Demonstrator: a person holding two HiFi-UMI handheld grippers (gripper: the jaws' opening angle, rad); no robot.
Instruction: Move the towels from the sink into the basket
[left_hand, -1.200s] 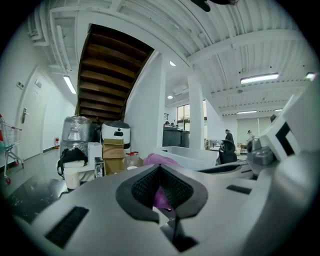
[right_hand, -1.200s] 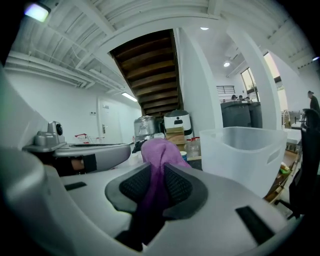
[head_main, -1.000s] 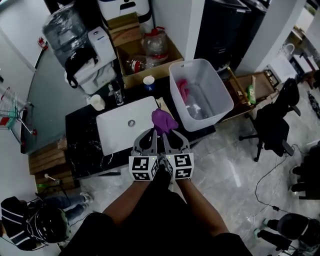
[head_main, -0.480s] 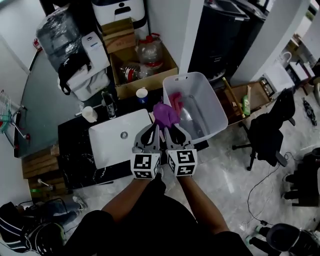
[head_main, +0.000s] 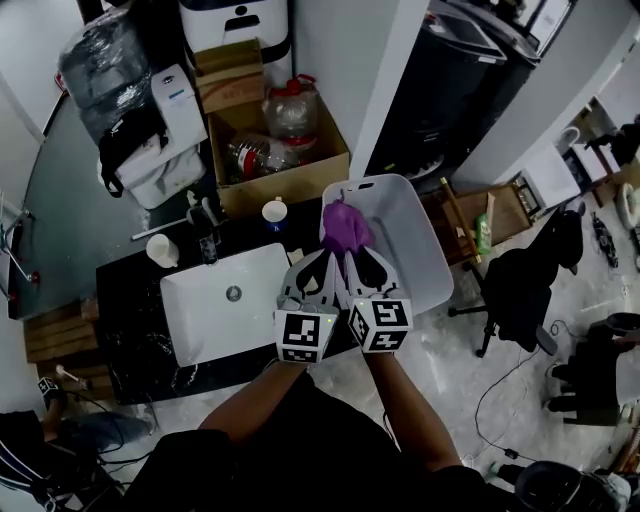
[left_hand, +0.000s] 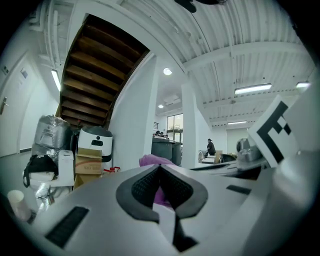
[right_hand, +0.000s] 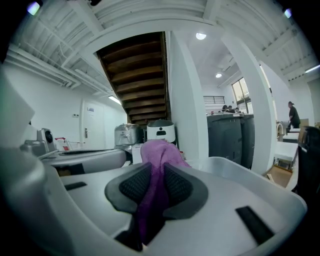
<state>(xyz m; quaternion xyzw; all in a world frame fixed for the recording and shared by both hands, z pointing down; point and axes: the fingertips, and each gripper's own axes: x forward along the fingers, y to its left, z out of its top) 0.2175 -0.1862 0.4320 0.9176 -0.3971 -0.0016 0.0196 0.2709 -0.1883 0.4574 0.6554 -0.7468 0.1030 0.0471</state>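
Both hand-held grippers have swung rightward since a second ago, taking the purple towel (head_main: 346, 226) from beside the sink (head_main: 215, 330) to a spot above the left part of the basket (head_main: 438, 262). The left hand-held gripper (head_main: 322, 258) and the right hand-held gripper (head_main: 353, 257) sit side by side, almost touching. Each gripper view shows its jaws clamped on purple cloth, with a bunch of it puffing up past the tips. The sink looks bare from the head view, so I judge this to be the last towel, or close to it.

To finish the step well, I want to keep both pinches firm and carry the towel further in, toward the middle of the basket. It hangs close to the rim nearest the black surface (head_main: 130, 300), and a corner could drape over that edge. Once it is centred I would dip a little, then let both sets of jaws go together so neither side drags the cloth back out.
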